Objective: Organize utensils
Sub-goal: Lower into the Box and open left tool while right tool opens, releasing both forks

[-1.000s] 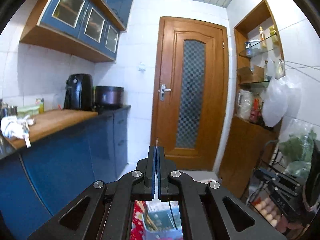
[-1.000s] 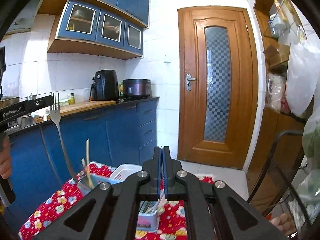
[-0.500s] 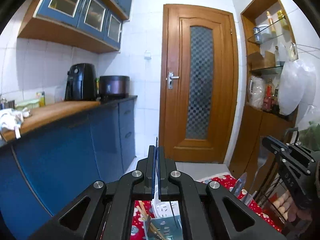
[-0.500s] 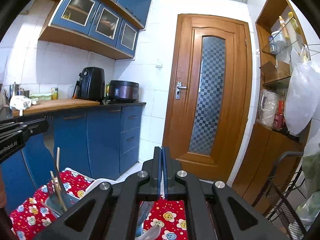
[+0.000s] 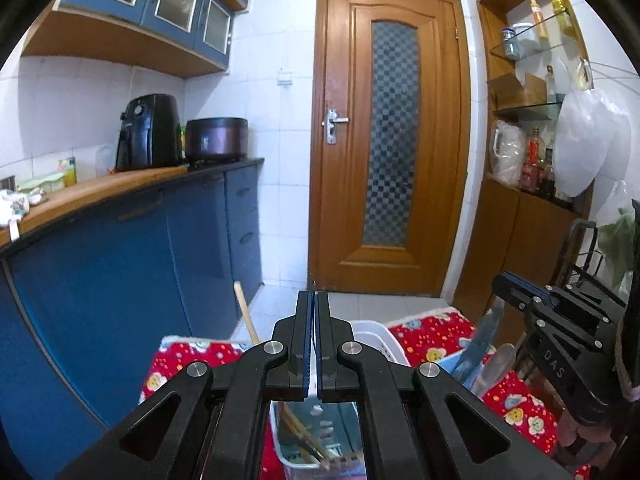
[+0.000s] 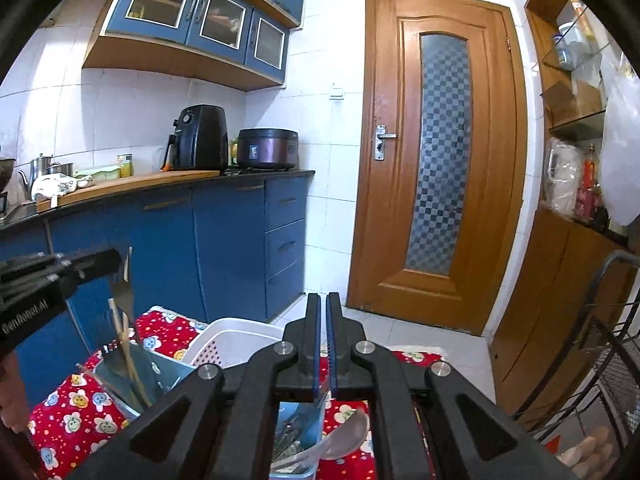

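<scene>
Basket (image 5: 382,336) rim beside closed tongs (image 5: 313,312)

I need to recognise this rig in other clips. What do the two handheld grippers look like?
Both are matte black, angular linkages with triangular cut-outs and round silver bolt heads. The left gripper and right gripper have thin blue-edged finger pads. White lettering marks their sides.

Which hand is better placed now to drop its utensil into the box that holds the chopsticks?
Left. The left gripper has its fork reaching down beside the chopsticks in that box. The right gripper holds its knife at the other box, by the spoon.
</scene>
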Demonstrator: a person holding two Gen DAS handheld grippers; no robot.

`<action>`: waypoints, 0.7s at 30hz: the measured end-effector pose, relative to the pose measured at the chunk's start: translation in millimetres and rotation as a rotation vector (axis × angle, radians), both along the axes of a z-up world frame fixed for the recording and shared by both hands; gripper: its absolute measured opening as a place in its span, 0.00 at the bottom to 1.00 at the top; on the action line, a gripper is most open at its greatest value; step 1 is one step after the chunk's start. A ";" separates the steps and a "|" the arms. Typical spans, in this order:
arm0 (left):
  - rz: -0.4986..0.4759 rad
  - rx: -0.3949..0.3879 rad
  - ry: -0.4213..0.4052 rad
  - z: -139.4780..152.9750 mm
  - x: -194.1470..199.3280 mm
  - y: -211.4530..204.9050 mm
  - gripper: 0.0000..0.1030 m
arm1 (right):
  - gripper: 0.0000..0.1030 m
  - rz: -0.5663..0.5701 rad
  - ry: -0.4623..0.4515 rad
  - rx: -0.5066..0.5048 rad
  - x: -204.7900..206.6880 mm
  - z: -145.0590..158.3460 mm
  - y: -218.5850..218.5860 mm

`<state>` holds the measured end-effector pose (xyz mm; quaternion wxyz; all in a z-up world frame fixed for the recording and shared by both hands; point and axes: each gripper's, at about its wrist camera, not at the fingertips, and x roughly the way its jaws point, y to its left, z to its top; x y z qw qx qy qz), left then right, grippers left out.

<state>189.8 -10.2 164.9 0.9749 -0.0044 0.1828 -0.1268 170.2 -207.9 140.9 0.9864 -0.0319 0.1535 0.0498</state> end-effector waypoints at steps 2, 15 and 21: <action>-0.010 -0.005 0.018 -4.2 -0.5 -1.4 0.02 | 0.04 0.012 0.007 0.013 -1.6 -0.3 0.2; -0.030 -0.041 0.026 9.4 -19.1 1.1 0.12 | 0.30 0.063 -0.007 0.142 -30.2 18.8 -11.4; -0.029 -0.058 -0.002 22.9 -43.4 7.4 0.39 | 0.37 0.087 -0.010 0.201 -53.8 30.0 -15.1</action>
